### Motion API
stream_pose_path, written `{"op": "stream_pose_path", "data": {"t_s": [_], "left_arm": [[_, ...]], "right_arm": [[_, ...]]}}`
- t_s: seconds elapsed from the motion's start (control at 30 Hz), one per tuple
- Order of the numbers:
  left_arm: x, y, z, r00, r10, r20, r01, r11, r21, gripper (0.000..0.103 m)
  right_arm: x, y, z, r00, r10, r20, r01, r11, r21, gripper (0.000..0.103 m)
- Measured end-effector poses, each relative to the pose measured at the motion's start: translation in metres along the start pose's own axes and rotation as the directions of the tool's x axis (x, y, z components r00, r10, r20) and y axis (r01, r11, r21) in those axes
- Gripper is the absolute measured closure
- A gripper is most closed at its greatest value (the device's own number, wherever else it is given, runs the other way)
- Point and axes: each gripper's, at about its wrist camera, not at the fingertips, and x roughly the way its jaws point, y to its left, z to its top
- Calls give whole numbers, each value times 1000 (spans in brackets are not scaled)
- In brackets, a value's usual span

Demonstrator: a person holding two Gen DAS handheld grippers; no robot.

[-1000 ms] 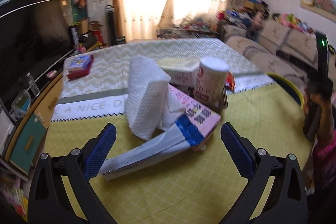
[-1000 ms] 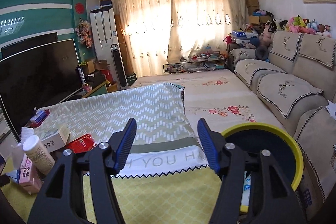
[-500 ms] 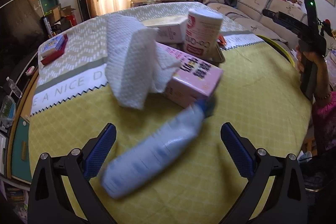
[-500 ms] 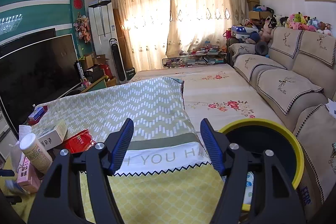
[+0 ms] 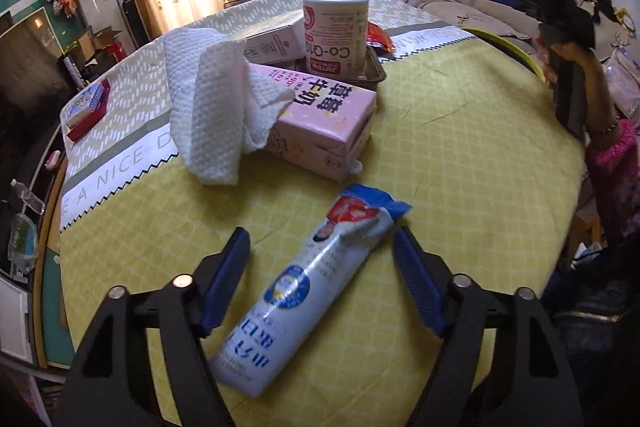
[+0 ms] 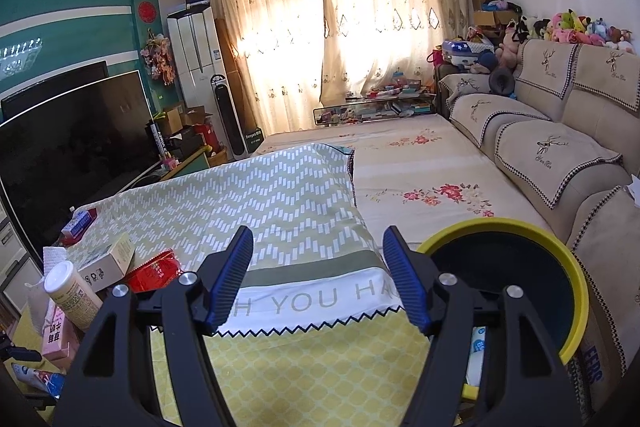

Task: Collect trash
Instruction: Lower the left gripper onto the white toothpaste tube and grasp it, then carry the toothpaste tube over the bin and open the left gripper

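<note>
A long white-and-blue snack wrapper (image 5: 304, 291) with a torn end lies flat on the yellow tablecloth (image 5: 460, 155). My left gripper (image 5: 320, 237) points down over it with the wrapper between its blue pads. Its jaws are closing, and a gap still shows on both sides of the wrapper. The wrapper's end also peeks in at the bottom left of the right wrist view (image 6: 40, 379). My right gripper (image 6: 318, 235) hovers open and empty above the table's far side, just left of the yellow-rimmed bin (image 6: 576, 291). In the left wrist view a hand holds it up at the right.
Beyond the wrapper stand a pink carton (image 5: 328, 111) draped with a white paper towel (image 5: 208, 107), a white Co-Q10 bottle (image 5: 336, 31), a cardboard box (image 5: 268, 39) and a red packet (image 5: 378, 37). A sofa (image 6: 560, 155) runs along the right.
The left gripper has tipped downward and come closer to the wrapper, and its jaws have narrowed around it. The right wrist view is nearly unchanged.
</note>
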Motion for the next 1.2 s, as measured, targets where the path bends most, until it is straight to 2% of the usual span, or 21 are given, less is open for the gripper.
{"op": "stream_pose_path", "data": {"t_s": [0.1,0.17,0.27,0.4,0.63,0.73,0.93,0.97,1.03,1.2], "left_arm": [[-4,-1,-3,1000,-24,-2,24,1000,9,32],[-5,-2,-4,999,-48,-1,48,999,3,43],[-7,-5,-4,995,-95,0,95,995,-2,55],[-11,-19,-3,995,-98,1,98,995,20,55],[-2,-23,2,999,-23,-35,21,998,-53,55],[-4,-19,1,999,-28,-28,26,996,-86,65],[-7,-20,-4,998,-60,-16,58,993,-107,67],[-7,-21,-5,998,-66,-13,64,992,-111,74],[-8,-23,-6,998,-69,-10,68,991,-116,80],[-11,-28,-8,998,-67,-13,65,990,-127,83]], "right_arm": [[1,1,0,1000,1,-8,-1,1000,2,39],[1,0,0,1000,3,-8,-3,1000,3,39],[1,0,1,1000,3,-9,-3,1000,1,39],[2,1,2,1000,6,-12,-6,1000,1,39],[5,3,1,1000,13,-15,-13,1000,5,39],[6,1,1,1000,18,-18,-18,1000,11,39],[5,-2,0,999,27,-18,-27,999,24,39],[5,-2,0,999,28,-17,-27,999,25,39],[5,-2,0,999,28,-14,-28,999,28,39],[4,-3,0,999,29,-14,-28,999,29,39]]}}
